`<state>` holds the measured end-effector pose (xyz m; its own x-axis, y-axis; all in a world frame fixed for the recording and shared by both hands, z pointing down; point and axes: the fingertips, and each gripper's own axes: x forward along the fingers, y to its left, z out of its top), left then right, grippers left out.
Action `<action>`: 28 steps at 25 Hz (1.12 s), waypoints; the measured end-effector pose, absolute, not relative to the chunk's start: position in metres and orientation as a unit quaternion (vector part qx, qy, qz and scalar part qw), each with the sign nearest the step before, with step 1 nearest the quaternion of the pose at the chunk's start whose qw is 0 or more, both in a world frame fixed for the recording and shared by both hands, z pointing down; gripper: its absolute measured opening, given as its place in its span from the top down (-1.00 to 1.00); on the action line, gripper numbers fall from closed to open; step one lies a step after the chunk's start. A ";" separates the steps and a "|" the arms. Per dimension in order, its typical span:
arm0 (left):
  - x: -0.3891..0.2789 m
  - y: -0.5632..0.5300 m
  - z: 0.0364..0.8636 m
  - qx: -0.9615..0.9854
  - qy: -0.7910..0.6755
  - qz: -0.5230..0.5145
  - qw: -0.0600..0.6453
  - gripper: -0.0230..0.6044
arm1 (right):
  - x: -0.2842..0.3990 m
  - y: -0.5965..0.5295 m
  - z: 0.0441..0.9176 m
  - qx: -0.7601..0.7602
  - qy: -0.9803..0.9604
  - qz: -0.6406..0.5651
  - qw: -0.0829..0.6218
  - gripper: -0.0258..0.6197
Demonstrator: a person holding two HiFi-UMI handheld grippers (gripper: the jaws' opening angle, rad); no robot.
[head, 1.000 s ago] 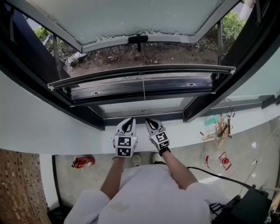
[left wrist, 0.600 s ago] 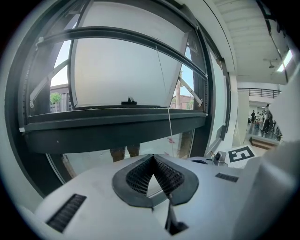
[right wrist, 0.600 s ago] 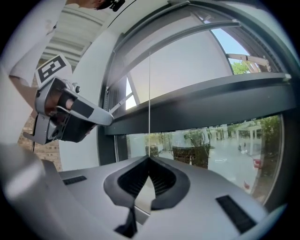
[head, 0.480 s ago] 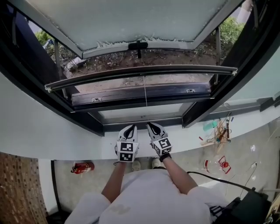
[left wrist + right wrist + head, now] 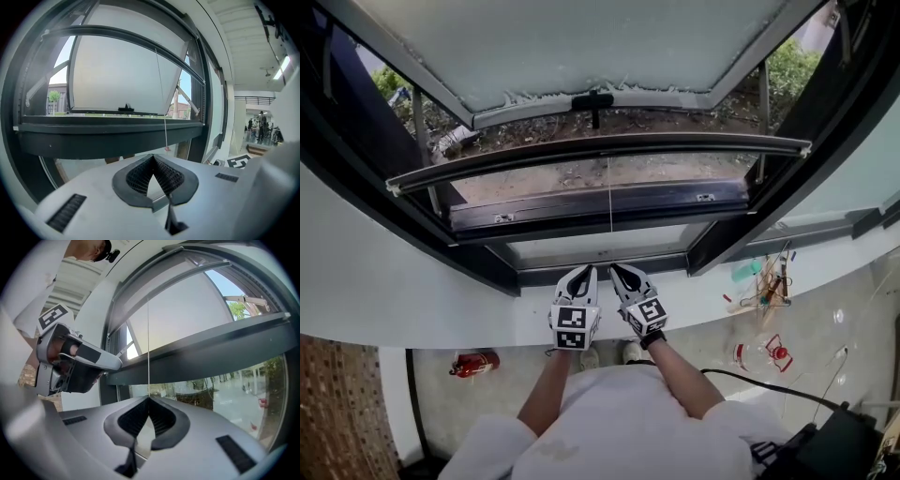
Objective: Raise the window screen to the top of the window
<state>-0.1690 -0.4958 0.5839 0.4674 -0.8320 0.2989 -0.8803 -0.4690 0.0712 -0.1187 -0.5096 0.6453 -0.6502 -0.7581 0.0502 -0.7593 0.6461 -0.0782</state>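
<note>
I see the open window [image 5: 534, 212] filling the top of the head view, the window screen bar [image 5: 600, 147] lying across it at twelve o'clock from my grippers, its thin cord [image 5: 609, 211] dropping to my right gripper [image 5: 615, 269], whose fingers are pinched on the cord's end, and my left gripper [image 5: 585, 272] just beside it at nine o'clock, fingers closed on nothing.

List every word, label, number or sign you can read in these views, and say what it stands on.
None is readable in any view.
Left tool and right tool: patterned in black-and-white squares, no letters or digits.
Fire extinguisher: label too small to read.
</note>
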 end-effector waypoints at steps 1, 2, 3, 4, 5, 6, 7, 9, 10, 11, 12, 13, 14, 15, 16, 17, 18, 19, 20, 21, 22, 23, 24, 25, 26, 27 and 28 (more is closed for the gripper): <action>-0.169 -0.496 0.581 0.850 -0.504 0.106 0.109 0.92 | -0.120 -0.510 0.642 0.417 -0.908 0.043 0.004 0.92; -0.170 -0.496 0.578 0.851 -0.505 0.101 0.109 0.92 | -0.121 -0.510 0.640 0.416 -0.908 0.041 0.003 0.92; -0.170 -0.496 0.576 0.851 -0.505 0.096 0.109 0.92 | -0.122 -0.511 0.638 0.416 -0.909 0.040 0.002 0.92; -0.171 -0.496 0.574 0.851 -0.506 0.092 0.108 0.92 | -0.122 -0.511 0.636 0.416 -0.909 0.040 -0.001 0.92; -0.172 -0.496 0.573 0.850 -0.508 0.088 0.106 0.92 | -0.122 -0.512 0.634 0.417 -0.908 0.041 -0.004 0.92; -0.173 -0.496 0.572 0.850 -0.510 0.087 0.103 0.92 | -0.122 -0.512 0.631 0.419 -0.907 0.042 -0.006 0.92; -0.174 -0.496 0.572 0.849 -0.512 0.089 0.098 0.92 | -0.121 -0.512 0.629 0.421 -0.906 0.044 -0.008 0.92; -0.173 -0.494 0.571 0.849 -0.513 0.093 0.089 0.92 | -0.122 -0.510 0.626 0.418 -0.908 0.042 -0.013 0.92; -0.173 -0.494 0.571 0.849 -0.512 0.092 0.088 0.92 | -0.123 -0.509 0.624 0.415 -0.909 0.038 -0.016 0.92; -0.173 -0.494 0.570 0.850 -0.512 0.090 0.089 0.92 | -0.124 -0.508 0.622 0.413 -0.910 0.035 -0.018 0.92; -0.172 -0.493 0.570 0.851 -0.510 0.090 0.090 0.92 | -0.125 -0.508 0.619 0.413 -0.910 0.032 -0.021 0.92; -0.171 -0.493 0.571 0.851 -0.508 0.092 0.091 0.92 | -0.125 -0.508 0.616 0.413 -0.910 0.031 -0.023 0.92; -0.171 -0.492 0.572 0.852 -0.507 0.093 0.092 0.92 | -0.126 -0.508 0.614 0.413 -0.910 0.032 -0.026 0.92; -0.171 -0.492 0.572 0.852 -0.507 0.092 0.094 0.92 | -0.126 -0.508 0.613 0.413 -0.910 0.032 -0.028 0.92; -0.171 -0.492 0.572 0.851 -0.508 0.090 0.096 0.92 | -0.126 -0.507 0.612 0.413 -0.910 0.032 -0.028 0.92; -0.171 -0.492 0.572 0.851 -0.508 0.087 0.097 0.92 | -0.126 -0.507 0.611 0.413 -0.910 0.030 -0.028 0.92; -0.171 -0.492 0.571 0.851 -0.509 0.085 0.098 0.92 | -0.127 -0.506 0.609 0.414 -0.910 0.027 -0.026 0.92; -0.171 -0.492 0.570 0.851 -0.510 0.084 0.096 0.92 | -0.127 -0.505 0.607 0.413 -0.910 0.022 -0.023 0.92; -0.171 -0.492 0.569 0.851 -0.510 0.083 0.094 0.92 | -0.127 -0.504 0.605 0.412 -0.911 0.019 -0.022 0.92; -0.171 -0.493 0.569 0.851 -0.510 0.083 0.092 0.92 | -0.127 -0.504 0.604 0.411 -0.911 0.018 -0.023 0.92; -0.172 -0.493 0.568 0.851 -0.511 0.082 0.091 0.92 | -0.127 -0.504 0.603 0.411 -0.911 0.019 -0.025 0.92; -0.172 -0.493 0.568 0.851 -0.511 0.081 0.090 0.92 | -0.126 -0.504 0.602 0.412 -0.911 0.020 -0.027 0.92; -0.172 -0.493 0.567 0.851 -0.511 0.081 0.090 0.92 | -0.125 -0.504 0.600 0.412 -0.910 0.021 -0.030 0.92; -0.171 -0.493 0.568 0.851 -0.510 0.081 0.091 0.92 | -0.124 -0.504 0.599 0.413 -0.910 0.022 -0.032 0.92; -0.170 -0.493 0.568 0.852 -0.510 0.081 0.091 0.92 | -0.123 -0.504 0.599 0.413 -0.910 0.023 -0.034 0.92; -0.170 -0.493 0.569 0.852 -0.510 0.081 0.092 0.92 | -0.123 -0.505 0.597 0.414 -0.909 0.023 -0.036 0.92; -0.170 -0.492 0.569 0.852 -0.510 0.080 0.093 0.92 | -0.122 -0.505 0.595 0.414 -0.909 0.024 -0.039 0.92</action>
